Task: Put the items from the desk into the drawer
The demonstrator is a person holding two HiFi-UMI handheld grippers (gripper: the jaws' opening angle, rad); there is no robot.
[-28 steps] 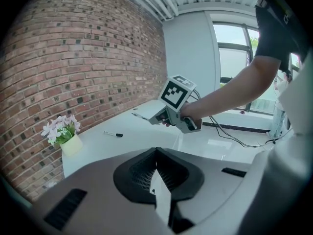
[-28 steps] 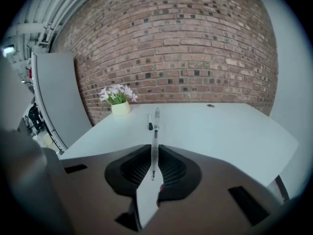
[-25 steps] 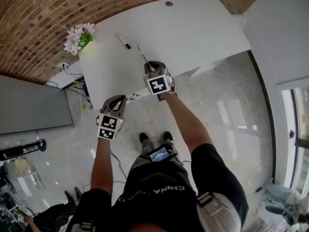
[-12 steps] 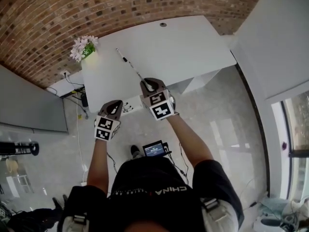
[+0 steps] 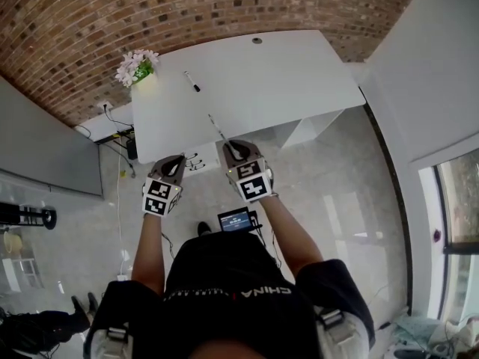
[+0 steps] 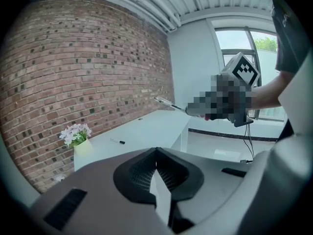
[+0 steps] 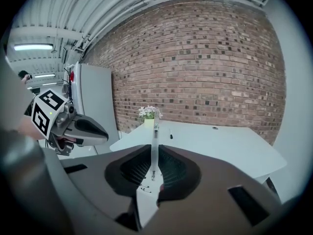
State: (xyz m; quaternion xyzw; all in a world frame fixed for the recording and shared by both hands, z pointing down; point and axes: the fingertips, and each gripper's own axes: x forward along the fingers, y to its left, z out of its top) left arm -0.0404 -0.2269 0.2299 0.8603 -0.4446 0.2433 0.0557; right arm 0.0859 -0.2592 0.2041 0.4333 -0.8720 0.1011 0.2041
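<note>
So the right gripper [image 5: 232,146] was clamped shut on a slim pen [image 5: 216,126], which stuck straight out past the jaw tips toward the near edge of the white desk [image 5: 299,73]. The left gripper [image 5: 174,163] hung just beside it on the left, jaws closed with nothing in them. Both sat off the desk's near edge. Further out, a black-capped marker [image 5: 192,81] lay on the desk toward the far left corner, near the flower pot [image 5: 137,64] in that corner.
</note>
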